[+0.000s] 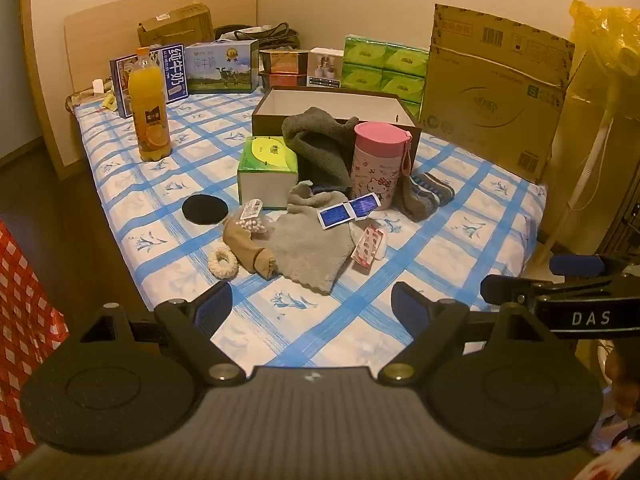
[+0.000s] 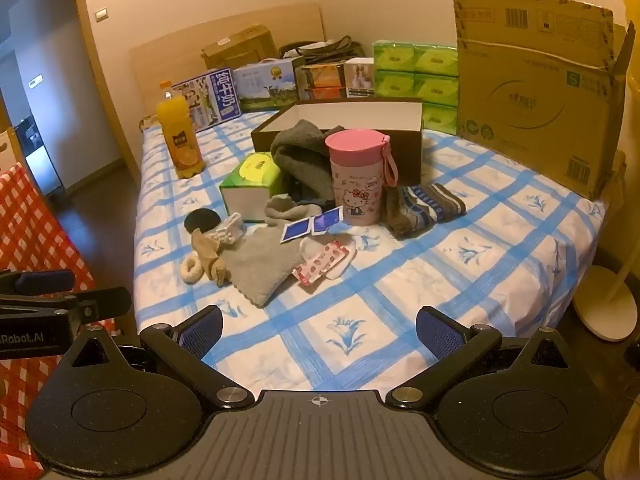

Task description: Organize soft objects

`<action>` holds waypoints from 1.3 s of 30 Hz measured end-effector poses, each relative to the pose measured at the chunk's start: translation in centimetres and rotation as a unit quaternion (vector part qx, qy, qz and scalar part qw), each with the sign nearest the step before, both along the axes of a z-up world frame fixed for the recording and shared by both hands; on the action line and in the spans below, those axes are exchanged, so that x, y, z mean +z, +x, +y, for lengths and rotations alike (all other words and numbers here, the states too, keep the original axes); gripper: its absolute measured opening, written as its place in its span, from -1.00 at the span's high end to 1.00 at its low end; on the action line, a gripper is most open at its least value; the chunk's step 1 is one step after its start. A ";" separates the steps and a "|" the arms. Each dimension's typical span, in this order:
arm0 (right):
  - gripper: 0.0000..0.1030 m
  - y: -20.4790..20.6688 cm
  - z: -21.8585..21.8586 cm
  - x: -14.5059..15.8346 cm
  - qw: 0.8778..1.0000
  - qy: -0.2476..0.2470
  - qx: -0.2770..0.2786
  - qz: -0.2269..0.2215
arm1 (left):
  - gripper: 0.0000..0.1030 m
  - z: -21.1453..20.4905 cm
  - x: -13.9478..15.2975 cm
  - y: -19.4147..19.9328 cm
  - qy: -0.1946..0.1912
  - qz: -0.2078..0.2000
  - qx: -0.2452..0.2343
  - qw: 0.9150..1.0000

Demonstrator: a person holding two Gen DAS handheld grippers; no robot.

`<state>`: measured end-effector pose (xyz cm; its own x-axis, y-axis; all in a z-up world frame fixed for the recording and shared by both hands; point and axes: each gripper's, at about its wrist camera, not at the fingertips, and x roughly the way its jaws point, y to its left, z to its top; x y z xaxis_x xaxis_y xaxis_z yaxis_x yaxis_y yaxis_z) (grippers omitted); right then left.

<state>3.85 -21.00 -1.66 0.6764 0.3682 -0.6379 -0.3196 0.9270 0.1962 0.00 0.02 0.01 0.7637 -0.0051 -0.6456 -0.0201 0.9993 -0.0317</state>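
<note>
On the blue-checked bed lie soft things: a grey cloth (image 1: 308, 248) (image 2: 260, 264), a tan stocking (image 1: 248, 248) (image 2: 208, 256), a cream scrunchie (image 1: 223, 263) (image 2: 191, 269), a striped sock (image 1: 426, 196) (image 2: 424, 204) and a dark grey towel (image 1: 320, 148) (image 2: 302, 156) draped over the rim of an open dark box (image 1: 340, 100) (image 2: 360, 110). My left gripper (image 1: 312, 308) hangs open at the bed's near edge, nothing between its fingers. My right gripper (image 2: 320, 330) is open too, equally short of the pile. Each gripper shows at the side of the other's view.
A pink-lidded cup (image 1: 378, 164) (image 2: 358, 176), a green tissue box (image 1: 268, 170) (image 2: 250, 184), an orange juice bottle (image 1: 149, 108) (image 2: 180, 136), a black disc (image 1: 205, 209), blue packets (image 1: 348, 210) and a red snack wrapper (image 1: 368, 246) stand among the soft things. Cartons (image 1: 492, 92) line the back.
</note>
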 end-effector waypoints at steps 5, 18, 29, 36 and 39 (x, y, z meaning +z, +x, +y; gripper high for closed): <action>-0.99 0.0 0.0 0.0 1.000 0.000 0.000 0.000 | -0.66 0.0 -0.1 0.0 0.001 0.002 0.000 1.000; -0.99 0.0 0.1 0.0 1.000 0.002 0.001 -0.001 | -0.66 0.0 0.0 0.0 0.002 0.002 0.000 1.000; -0.99 0.0 0.1 0.2 1.000 0.002 0.000 -0.001 | -0.66 0.0 0.0 -0.1 0.002 0.001 0.000 1.000; -0.99 0.0 0.1 0.3 1.000 0.002 -0.001 -0.002 | -0.66 0.3 0.2 0.2 0.002 0.001 0.000 1.000; -0.99 0.0 0.0 0.3 1.000 0.002 0.000 -0.002 | -0.66 0.2 0.1 0.2 0.003 0.001 0.000 1.000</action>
<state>3.86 -20.95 -1.37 0.6795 0.3711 -0.6329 -0.3203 0.9262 0.1991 0.19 0.21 0.15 0.7620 -0.0012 -0.6476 -0.0207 0.9994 -0.0263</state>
